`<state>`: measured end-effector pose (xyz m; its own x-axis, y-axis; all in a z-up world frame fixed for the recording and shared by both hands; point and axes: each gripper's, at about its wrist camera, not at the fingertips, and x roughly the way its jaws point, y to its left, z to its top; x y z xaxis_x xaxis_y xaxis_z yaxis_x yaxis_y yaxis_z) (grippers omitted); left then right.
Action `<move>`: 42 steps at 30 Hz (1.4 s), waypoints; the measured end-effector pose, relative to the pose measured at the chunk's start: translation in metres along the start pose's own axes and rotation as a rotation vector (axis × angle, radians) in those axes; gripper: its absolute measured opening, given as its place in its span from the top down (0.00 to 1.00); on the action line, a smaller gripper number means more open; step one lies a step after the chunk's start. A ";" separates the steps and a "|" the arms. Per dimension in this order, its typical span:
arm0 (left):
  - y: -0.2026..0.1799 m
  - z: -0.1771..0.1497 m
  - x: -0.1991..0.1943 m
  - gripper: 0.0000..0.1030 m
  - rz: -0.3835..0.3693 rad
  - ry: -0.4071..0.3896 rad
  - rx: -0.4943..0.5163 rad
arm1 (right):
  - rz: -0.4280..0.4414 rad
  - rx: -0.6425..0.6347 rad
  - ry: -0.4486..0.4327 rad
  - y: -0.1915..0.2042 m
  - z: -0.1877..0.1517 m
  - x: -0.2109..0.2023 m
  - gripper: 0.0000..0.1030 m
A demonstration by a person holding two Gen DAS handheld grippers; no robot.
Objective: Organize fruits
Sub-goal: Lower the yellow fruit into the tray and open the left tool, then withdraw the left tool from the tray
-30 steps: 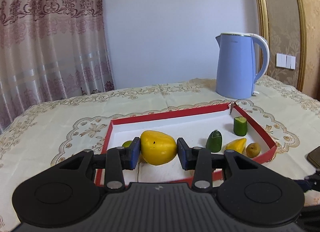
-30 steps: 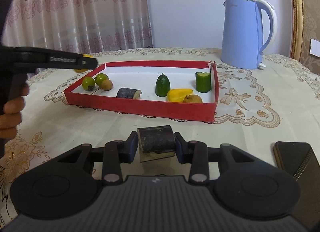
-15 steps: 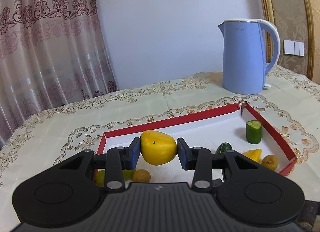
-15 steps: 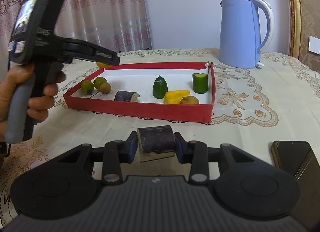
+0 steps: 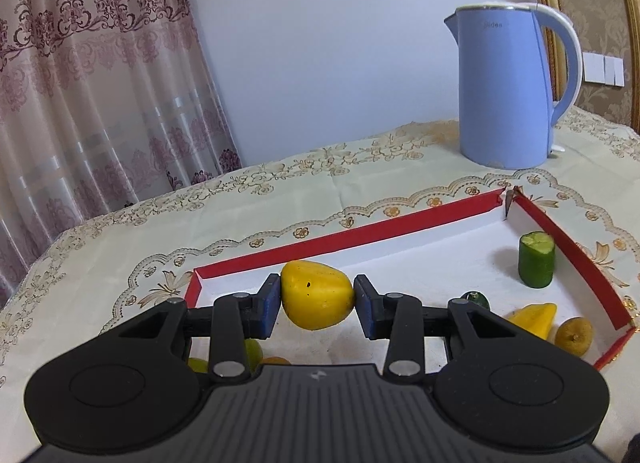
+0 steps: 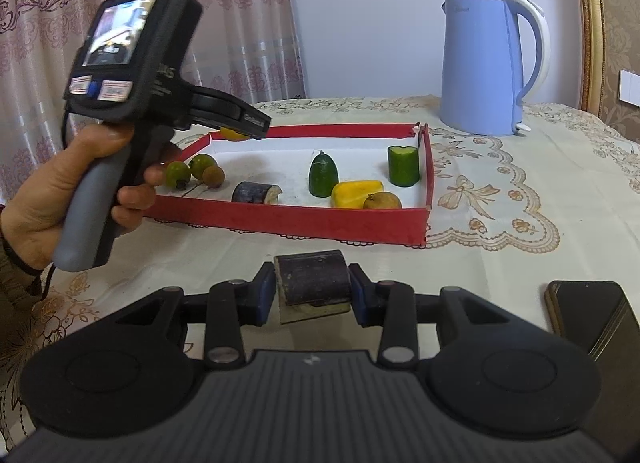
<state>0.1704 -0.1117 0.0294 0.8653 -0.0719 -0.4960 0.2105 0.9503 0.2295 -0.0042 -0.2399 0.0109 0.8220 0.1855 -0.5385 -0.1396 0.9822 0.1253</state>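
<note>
My left gripper [image 5: 316, 303] is shut on a yellow fruit piece [image 5: 318, 293], held over the far left corner of the red tray [image 5: 360, 233]. In the right wrist view a hand holds that left gripper [image 6: 256, 129] above the red tray [image 6: 288, 219], the yellow fruit piece [image 6: 232, 134] peeking out beneath its fingers. My right gripper [image 6: 313, 291] is shut on a dark purple chunk [image 6: 314, 281] with a pale cut face, in front of the tray's near wall. Inside the tray lie two green round fruits [image 6: 190, 167], a brown one [image 6: 213, 176], another dark chunk [image 6: 256, 193], two cucumber pieces [image 6: 323, 175], a yellow slice [image 6: 356, 193].
A blue electric kettle [image 6: 486, 67] stands behind the tray's right end. A dark phone [image 6: 592, 315] lies on the embroidered tablecloth [image 6: 520, 231] at the near right. Curtains [image 5: 80, 103] hang at the table's far left edge. A small brownish fruit [image 6: 382, 201] sits beside the yellow slice.
My left gripper has carried the yellow piece forward over the tray, into its far left corner; its handle and the hand now fill the right view's left side. The right gripper has stayed still.
</note>
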 end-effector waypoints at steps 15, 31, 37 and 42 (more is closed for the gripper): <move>-0.009 0.002 0.021 0.62 0.029 0.046 0.021 | 0.001 0.008 -0.005 -0.001 0.000 -0.001 0.65; -0.008 0.003 0.030 0.62 0.048 0.082 0.010 | 0.001 0.014 -0.007 -0.003 -0.001 -0.003 0.65; -0.006 0.003 0.030 0.55 0.067 0.083 0.013 | 0.000 0.015 -0.007 -0.003 -0.001 -0.002 0.65; -0.005 0.003 0.023 0.39 0.085 0.058 0.023 | -0.001 0.012 -0.009 -0.001 -0.002 -0.003 0.65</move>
<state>0.1903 -0.1190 0.0197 0.8530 0.0270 -0.5212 0.1483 0.9449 0.2918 -0.0076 -0.2416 0.0112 0.8268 0.1842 -0.5315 -0.1322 0.9820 0.1347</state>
